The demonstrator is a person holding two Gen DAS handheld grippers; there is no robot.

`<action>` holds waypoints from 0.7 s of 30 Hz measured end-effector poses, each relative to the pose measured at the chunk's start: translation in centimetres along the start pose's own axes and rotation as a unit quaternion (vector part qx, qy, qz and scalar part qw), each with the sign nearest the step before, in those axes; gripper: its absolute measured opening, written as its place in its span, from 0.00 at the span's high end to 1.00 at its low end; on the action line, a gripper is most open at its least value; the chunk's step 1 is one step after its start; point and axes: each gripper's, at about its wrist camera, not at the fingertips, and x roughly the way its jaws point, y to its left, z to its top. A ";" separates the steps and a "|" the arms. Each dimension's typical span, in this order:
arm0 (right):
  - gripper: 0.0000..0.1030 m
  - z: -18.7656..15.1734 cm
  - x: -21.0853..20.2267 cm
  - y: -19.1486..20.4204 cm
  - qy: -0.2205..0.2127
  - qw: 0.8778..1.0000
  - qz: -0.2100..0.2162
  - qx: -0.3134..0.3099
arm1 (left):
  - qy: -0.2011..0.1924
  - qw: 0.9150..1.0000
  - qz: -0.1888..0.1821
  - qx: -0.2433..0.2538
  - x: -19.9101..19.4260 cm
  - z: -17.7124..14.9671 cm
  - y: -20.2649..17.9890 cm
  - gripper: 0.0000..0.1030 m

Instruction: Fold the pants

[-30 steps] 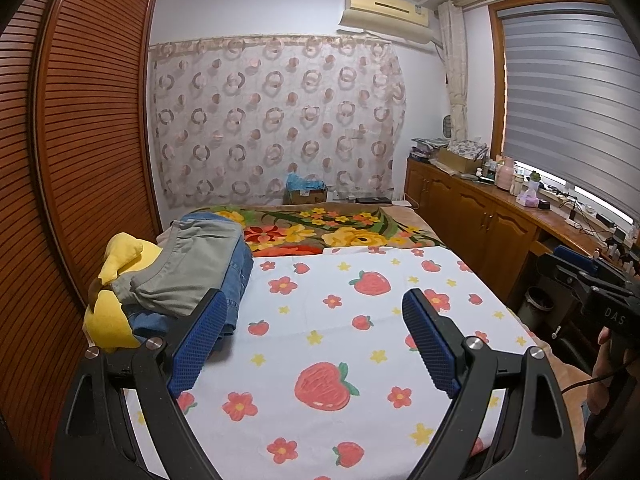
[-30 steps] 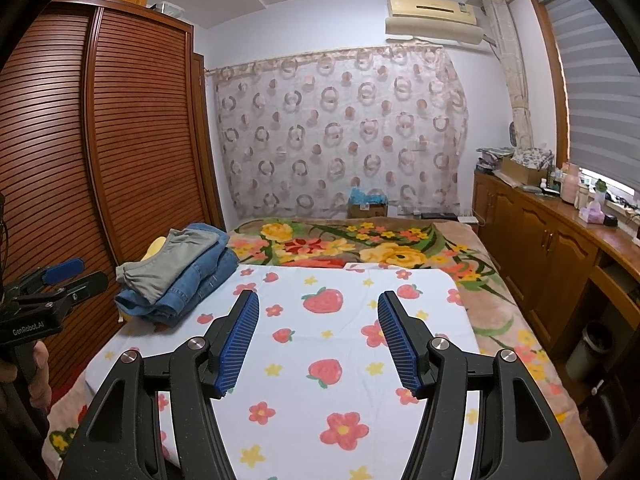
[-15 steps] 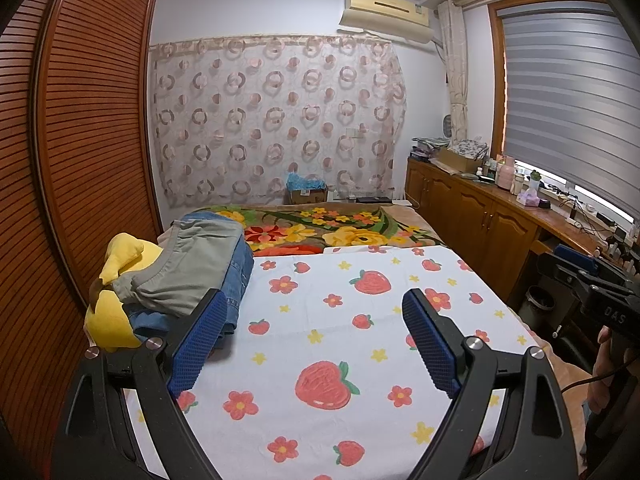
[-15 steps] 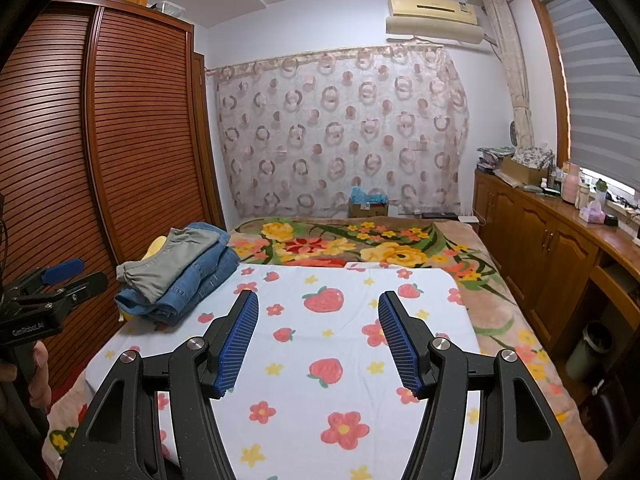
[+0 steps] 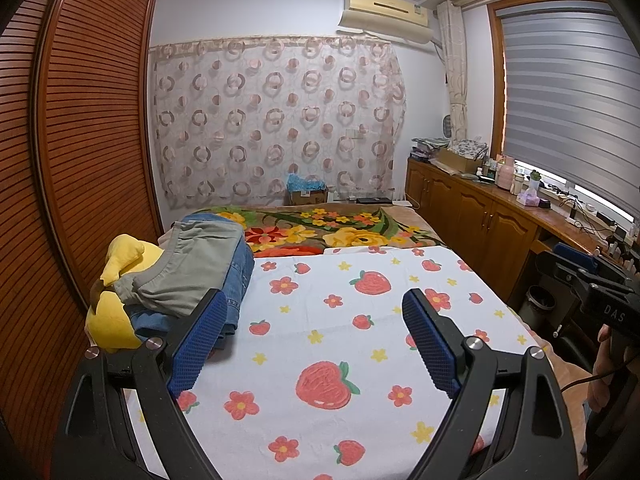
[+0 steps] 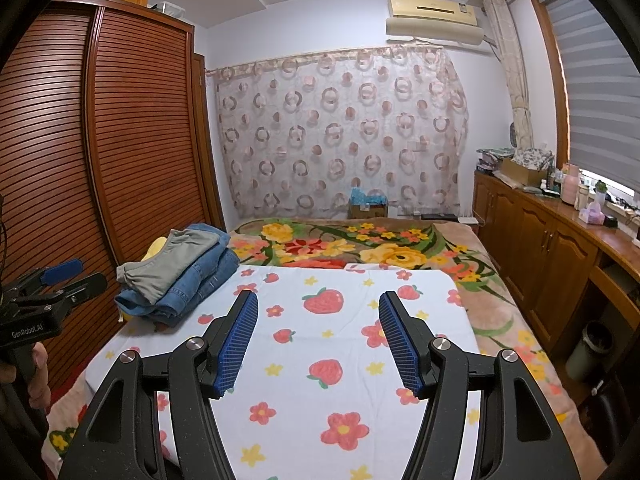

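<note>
A pile of pants lies at the bed's left edge: grey-green pants [image 5: 192,264] on top of blue jeans [image 5: 239,280]. The pile also shows in the right wrist view, grey pants [image 6: 170,262] over jeans [image 6: 192,292]. My left gripper [image 5: 314,338] is open and empty, held above the strawberry-print sheet [image 5: 340,312], just right of the pile. My right gripper [image 6: 318,344] is open and empty above the sheet's middle [image 6: 320,360], apart from the pile.
A yellow plush toy [image 5: 120,316] lies under the pile against the wooden wardrobe [image 5: 80,140]. A floral blanket [image 5: 340,232] covers the far bed. A wooden cabinet [image 5: 480,220] with clutter runs along the right wall, with a bin [image 6: 588,348] below.
</note>
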 end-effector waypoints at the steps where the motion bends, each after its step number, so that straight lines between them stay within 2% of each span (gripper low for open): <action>1: 0.37 0.0 0.0 0.0 0.000 1.000 0.000 0.000 | 0.000 1.000 0.000 0.000 0.1 -0.1 0.0 0.13; 21: 0.36 0.1 -0.1 -0.1 -0.004 1.000 -0.001 -0.001 | -0.005 1.000 -0.001 0.002 -0.1 0.2 0.2 0.13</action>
